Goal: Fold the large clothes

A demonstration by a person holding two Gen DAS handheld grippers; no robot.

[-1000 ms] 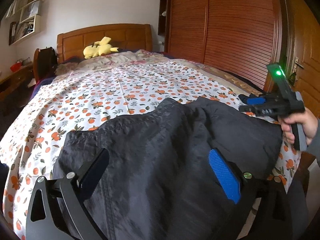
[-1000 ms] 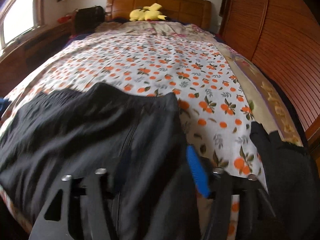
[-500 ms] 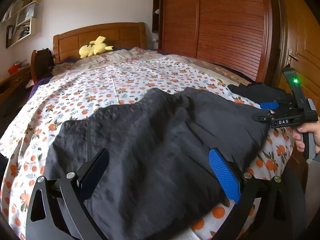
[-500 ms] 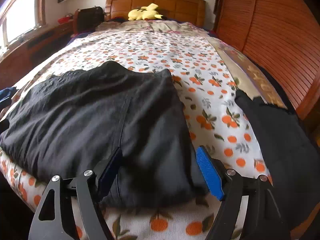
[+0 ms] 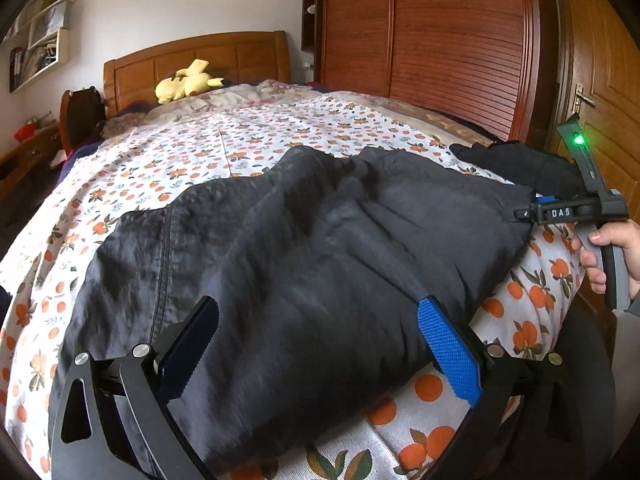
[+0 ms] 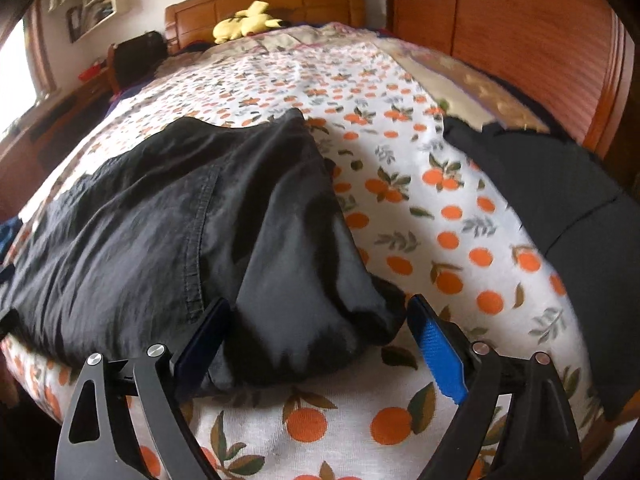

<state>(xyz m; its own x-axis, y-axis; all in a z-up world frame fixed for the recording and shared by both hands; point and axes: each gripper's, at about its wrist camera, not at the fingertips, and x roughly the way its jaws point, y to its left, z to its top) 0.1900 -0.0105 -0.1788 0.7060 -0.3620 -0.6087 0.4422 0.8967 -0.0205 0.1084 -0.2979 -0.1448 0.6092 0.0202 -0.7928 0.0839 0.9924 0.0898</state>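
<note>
Since a second ago the black garment has dropped flat onto the orange-print bedspread. Left wrist view: the left gripper is wide open over the garment's near edge, gripping nothing. Right wrist view: the right gripper, jaws opening, straddles the garment's corner without pinching it.

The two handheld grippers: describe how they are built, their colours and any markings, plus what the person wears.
The left gripper and the right gripper each have black metal arms with triangular cut-outs, silver pivot bolts and textured blue pads. From the left wrist view, the right one's body reads "DAS" in white, with a green light on a fin above. A grey sleeve shows at the wrist.
</note>
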